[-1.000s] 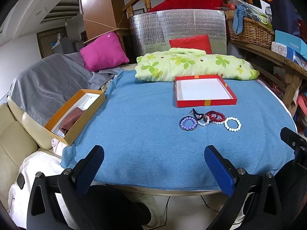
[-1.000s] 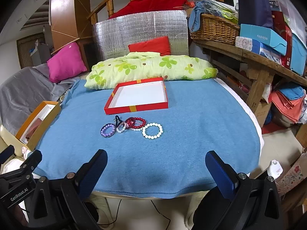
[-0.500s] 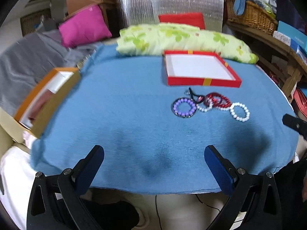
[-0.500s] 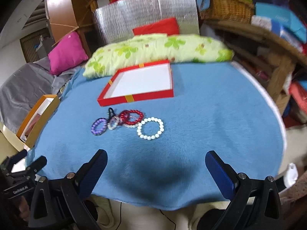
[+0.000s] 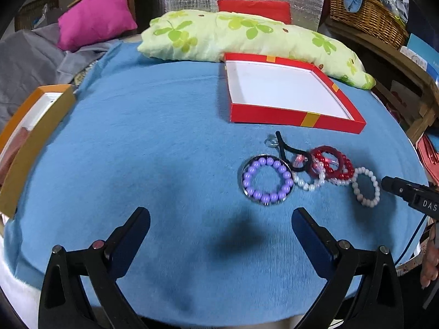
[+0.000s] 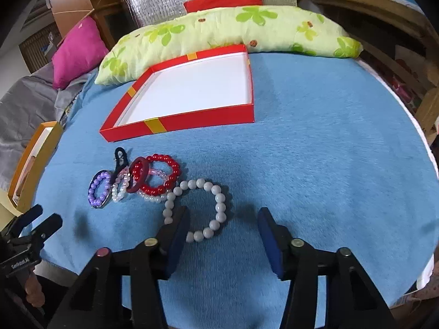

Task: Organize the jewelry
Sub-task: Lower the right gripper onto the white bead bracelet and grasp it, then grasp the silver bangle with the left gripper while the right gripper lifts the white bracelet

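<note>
Hovering right tongs (image 6: 223, 235), parted and empty, astride the white bead bracelet (image 6: 196, 209) at lower centre, nearer than left tongs (image 5: 221, 234), gaping wide, holding nothing. Sitting beyond, upper centre: red box (image 6: 192, 122).

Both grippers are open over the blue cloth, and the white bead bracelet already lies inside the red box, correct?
Not quite. The white bead bracelet is not in the red box; it lies on the blue cloth in front of the box, as the right wrist view shows. Right gripper and left gripper are open.
</note>
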`<state>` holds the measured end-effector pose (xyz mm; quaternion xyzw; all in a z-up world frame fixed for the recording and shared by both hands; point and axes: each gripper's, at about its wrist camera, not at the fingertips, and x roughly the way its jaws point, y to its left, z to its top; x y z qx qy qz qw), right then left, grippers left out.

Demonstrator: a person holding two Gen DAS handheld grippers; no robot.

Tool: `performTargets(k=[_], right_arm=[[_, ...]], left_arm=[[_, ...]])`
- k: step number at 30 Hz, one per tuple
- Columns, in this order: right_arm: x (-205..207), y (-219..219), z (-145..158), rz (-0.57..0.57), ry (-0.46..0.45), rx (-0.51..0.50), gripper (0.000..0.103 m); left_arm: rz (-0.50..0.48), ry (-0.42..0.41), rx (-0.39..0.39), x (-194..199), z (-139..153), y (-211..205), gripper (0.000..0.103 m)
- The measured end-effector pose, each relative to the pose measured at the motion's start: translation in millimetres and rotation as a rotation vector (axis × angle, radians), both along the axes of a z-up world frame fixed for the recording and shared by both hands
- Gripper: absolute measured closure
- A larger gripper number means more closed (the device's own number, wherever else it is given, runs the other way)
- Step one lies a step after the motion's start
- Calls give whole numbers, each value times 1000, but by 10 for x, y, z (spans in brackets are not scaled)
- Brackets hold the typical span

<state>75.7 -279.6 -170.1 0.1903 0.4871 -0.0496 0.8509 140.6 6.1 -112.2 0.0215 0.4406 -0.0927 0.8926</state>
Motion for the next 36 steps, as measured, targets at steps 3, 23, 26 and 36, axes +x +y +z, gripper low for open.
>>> performTargets(k=[3,23,26,36], right_arm=[[100,4,-77,5,23,-6,51],[310,96,-245,18,60,-107,89],[325,84,-240,12,58,-95,92],[274,7,-194,-8,28,-43,92]], left_arm=[[-5,18,-3,106,-62,-27,5],[-87,57,46,367,-357,-427,5],[-101,44,60,405,-369,-466,5],[-147,3,26,414,-296,-450,40]])
